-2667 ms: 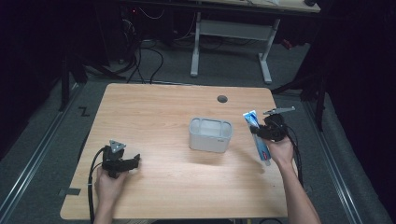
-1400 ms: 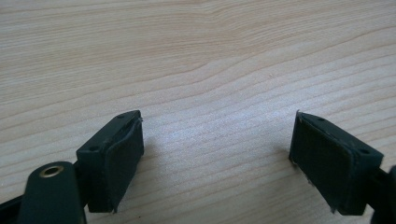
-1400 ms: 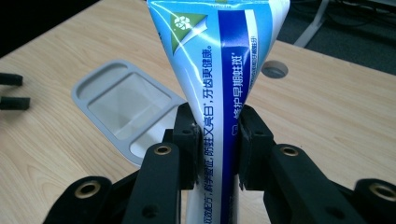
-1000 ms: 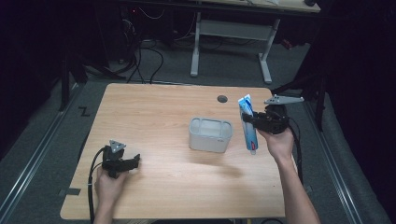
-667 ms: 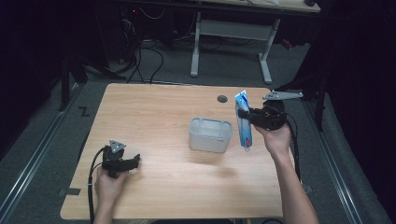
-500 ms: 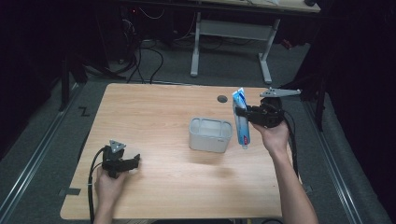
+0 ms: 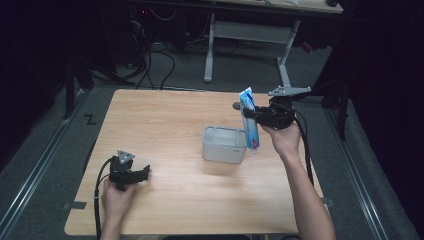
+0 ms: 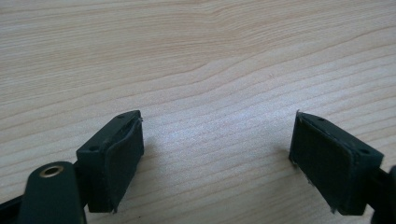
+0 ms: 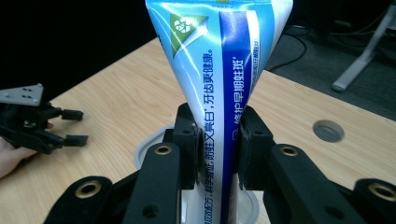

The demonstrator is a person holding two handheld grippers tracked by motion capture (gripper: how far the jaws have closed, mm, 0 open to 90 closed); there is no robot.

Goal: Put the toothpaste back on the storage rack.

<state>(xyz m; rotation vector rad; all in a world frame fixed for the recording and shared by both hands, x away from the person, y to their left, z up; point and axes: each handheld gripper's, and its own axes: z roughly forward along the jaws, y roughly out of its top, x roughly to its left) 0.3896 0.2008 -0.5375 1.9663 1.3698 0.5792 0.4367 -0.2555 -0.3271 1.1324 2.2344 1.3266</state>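
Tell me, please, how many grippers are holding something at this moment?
1. The right gripper is shut on the toothpaste tube, above the grey container. The left gripper, near the table edge, is open and holds nothing.

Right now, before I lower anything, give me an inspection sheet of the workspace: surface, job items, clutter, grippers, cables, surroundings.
Surface: wooden table, bare grain, round grommet hole near the far edge.
Job's things: toothpaste tube held upright, cap end down, over the right rim of the grey container.
Clutter: nothing seen.
Grippers: right gripper shut on the tube; left gripper open, low over bare wood at the near left.
Cables: one trails from each gripper; the right cable runs along the forearm.
Surroundings: dark room, grey floor, desk frame and loose wires behind the table.
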